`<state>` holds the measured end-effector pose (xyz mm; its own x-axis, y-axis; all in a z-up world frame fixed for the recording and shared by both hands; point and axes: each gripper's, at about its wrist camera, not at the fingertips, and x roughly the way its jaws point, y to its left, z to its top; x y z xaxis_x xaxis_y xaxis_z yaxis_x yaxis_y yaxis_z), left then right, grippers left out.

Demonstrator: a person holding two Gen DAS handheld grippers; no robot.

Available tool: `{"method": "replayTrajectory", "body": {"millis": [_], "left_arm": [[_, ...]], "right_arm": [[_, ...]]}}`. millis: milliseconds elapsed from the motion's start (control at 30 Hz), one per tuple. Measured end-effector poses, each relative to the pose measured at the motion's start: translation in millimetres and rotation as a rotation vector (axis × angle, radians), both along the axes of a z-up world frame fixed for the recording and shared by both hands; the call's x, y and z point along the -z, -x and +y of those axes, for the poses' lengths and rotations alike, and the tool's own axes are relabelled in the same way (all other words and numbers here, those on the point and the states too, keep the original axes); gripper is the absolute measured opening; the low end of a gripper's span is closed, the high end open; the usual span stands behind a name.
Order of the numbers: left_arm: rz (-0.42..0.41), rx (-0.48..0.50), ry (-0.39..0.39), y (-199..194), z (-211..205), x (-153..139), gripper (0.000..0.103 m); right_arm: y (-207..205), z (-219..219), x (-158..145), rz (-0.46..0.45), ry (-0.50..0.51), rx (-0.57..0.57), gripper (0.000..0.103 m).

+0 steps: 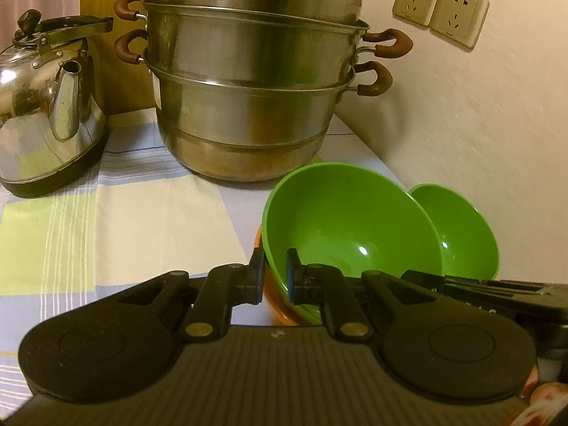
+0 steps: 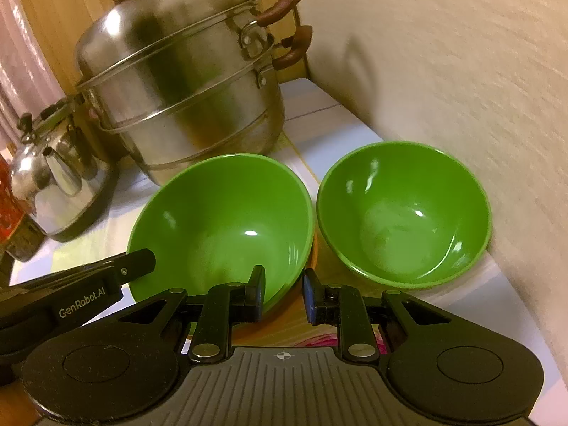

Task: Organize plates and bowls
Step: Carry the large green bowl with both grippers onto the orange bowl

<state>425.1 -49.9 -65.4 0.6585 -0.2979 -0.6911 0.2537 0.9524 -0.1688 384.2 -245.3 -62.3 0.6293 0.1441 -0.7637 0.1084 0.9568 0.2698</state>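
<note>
A: Item one, the near green bowl (image 1: pixel 351 223). Location?

B: On the checked tablecloth (image 1: pixel 124 220), in front of the steel steamer pot (image 1: pixel 248 81). It sits nested in an orange bowl (image 1: pixel 273 301), of which only a sliver shows beneath it.

A: Left gripper (image 1: pixel 275 275)?

B: Its two fingers straddle the near rim, one outside the wall, one inside. The gap looks narrow, but I cannot tell whether the pads are pressing the wall yet.

A: Right gripper (image 2: pixel 284 293)?

B: Fingers stand apart with nothing between them. It hangs over the gap between the near bowl and item two, the far green bowl (image 2: pixel 404 209), which stands just beside the first, close to the wall (image 2: pixel 461 71).

A: Handling notes?

B: Judged only: glossy surface, likely plastic or melamine, so light, stiff, and somewhat slippery. Thin rim, best pinched across the wall just below the lip, as the left fingers are placed. A nested pair may lift together or part unevenly; the orange one could stick.

A: Other entries?

B: Kettle (image 1: pixel 46 113) to the left of the pot, well apart from the bowls. Two wall sockets (image 1: pixel 440 10) above.
</note>
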Motion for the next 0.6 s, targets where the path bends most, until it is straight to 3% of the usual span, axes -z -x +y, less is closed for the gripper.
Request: {"method": "replayTrajectory", "body": {"millis": [367,500,600], "left_arm": [[0.013,0.003,-0.002,-1.1,0.1,3.1,0.011],[-0.004,-0.006,-0.018,-0.7,-0.1,2.4,0.012],[-0.017,-0.012,-0.011,0.1,2.5,-0.6,0.012]], "right_arm": [[-0.3,2.8,0.2,-0.004,0.034,-0.011,0.023],[-1.3,5.2,1.9,-0.008,0.036,-0.023,0.036],[-1.0,2.1,-0.3,-0.026,0.016,-0.007,0.039]]}}
